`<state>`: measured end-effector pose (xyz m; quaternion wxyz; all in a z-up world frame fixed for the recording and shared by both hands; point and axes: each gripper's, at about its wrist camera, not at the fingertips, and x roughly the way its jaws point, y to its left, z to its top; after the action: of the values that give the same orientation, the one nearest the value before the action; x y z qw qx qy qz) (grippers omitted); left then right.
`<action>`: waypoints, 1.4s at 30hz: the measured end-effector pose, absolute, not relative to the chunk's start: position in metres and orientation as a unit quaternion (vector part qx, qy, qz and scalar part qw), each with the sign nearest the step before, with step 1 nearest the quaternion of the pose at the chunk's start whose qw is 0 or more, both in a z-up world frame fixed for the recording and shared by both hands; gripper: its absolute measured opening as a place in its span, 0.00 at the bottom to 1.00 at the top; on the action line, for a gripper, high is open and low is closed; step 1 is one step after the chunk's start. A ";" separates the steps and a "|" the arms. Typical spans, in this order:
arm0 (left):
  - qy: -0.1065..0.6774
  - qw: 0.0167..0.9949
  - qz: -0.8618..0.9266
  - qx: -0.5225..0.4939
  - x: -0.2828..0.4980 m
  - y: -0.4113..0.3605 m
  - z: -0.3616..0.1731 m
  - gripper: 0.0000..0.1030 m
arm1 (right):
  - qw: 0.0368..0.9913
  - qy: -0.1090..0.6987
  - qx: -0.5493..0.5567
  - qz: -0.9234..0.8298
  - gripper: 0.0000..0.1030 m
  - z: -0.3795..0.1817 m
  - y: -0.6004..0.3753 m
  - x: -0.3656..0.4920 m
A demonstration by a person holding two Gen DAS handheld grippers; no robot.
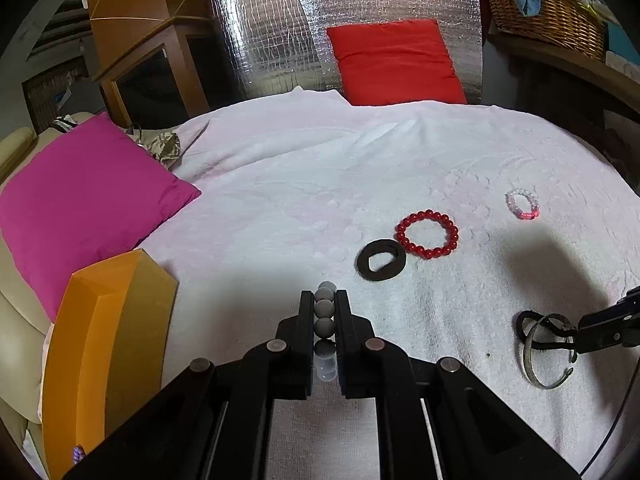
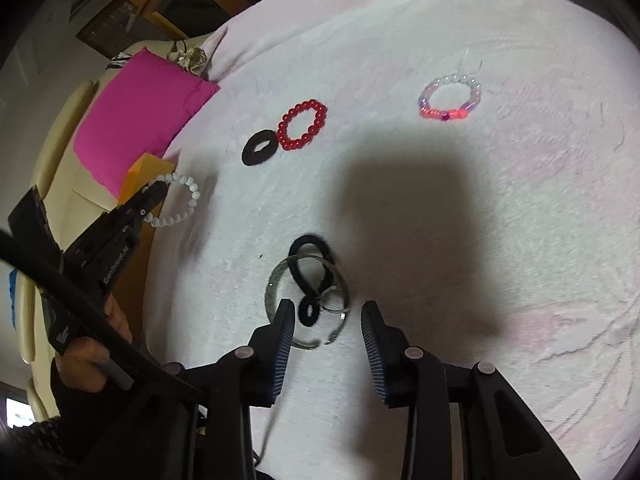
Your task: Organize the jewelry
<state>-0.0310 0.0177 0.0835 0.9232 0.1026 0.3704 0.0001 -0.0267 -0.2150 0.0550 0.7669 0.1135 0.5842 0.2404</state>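
Right wrist: three bead bracelets [image 2: 302, 125], two grippers [image 2: 328, 312]

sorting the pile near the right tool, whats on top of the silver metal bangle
A thin black elastic hair tie, twisted into a figure-eight, lies across the open silver metal bangle on the white towel. The right tool's left finger hides part of the bangle's near rim.

Red bead bracelet [image 1: 427, 234] glossy; bangle [image 2: 306, 300] shiny metal; blanket [image 1: 304, 184] fuzzy cloth; basket [image 1: 548, 16] woven wicker.
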 end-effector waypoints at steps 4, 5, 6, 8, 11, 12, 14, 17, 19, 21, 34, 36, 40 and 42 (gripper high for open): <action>0.372 0.922 -0.002 0.103 -0.031 0.017 0.083 0.09 | 0.767 0.585 0.126 0.230 0.37 0.053 -0.211 -0.024; 0.372 0.922 -0.002 0.104 -0.031 0.017 0.083 0.09 | 0.770 0.586 0.121 0.223 0.37 0.050 -0.208 -0.023; 0.372 0.922 -0.003 0.104 -0.031 0.017 0.083 0.09 | 0.772 0.587 0.107 0.217 0.35 0.049 -0.204 -0.022; 0.373 0.922 -0.003 0.103 -0.031 0.017 0.083 0.09 | 0.780 0.587 0.071 0.207 0.23 0.048 -0.196 -0.022; 0.373 0.922 -0.001 0.101 -0.031 0.019 0.083 0.09 | 0.796 0.567 0.052 0.205 0.12 0.061 -0.197 -0.026; 0.373 0.922 -0.001 0.099 -0.031 0.019 0.083 0.09 | 0.804 0.557 0.053 0.204 0.08 0.068 -0.200 -0.026; 0.373 0.922 0.000 0.101 -0.031 0.018 0.083 0.09 | 0.808 0.548 0.076 0.202 0.08 0.076 -0.212 -0.024; 0.373 0.922 -0.002 0.103 -0.031 0.015 0.082 0.09 | 0.817 0.536 0.097 0.190 0.08 0.081 -0.226 -0.022; 0.374 0.922 -0.003 0.103 -0.031 0.014 0.081 0.09 | 0.813 0.539 0.111 0.190 0.08 0.079 -0.231 -0.020; 0.374 0.922 -0.004 0.104 -0.031 0.013 0.081 0.09 | 0.813 0.537 0.114 0.193 0.08 0.079 -0.233 -0.020; 0.376 0.920 -0.013 0.112 -0.031 -0.003 0.078 0.09 | 0.780 0.595 0.077 0.177 0.12 0.054 -0.253 -0.035; 0.376 0.920 -0.013 0.114 -0.031 -0.006 0.078 0.09 | 0.774 0.602 0.073 0.182 0.13 0.053 -0.257 -0.038; 0.376 0.919 -0.015 0.114 -0.031 -0.010 0.077 0.09 | 0.784 0.590 0.090 0.172 0.25 0.061 -0.267 -0.040; 0.376 0.919 -0.017 0.116 -0.031 -0.013 0.077 0.09 | 0.792 0.576 0.106 0.171 0.33 0.068 -0.269 -0.038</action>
<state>-0.0313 -0.0129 0.0768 0.9190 0.1164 0.3762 -0.0169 -0.0376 -0.2686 0.0680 0.7921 0.1065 0.5763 0.1707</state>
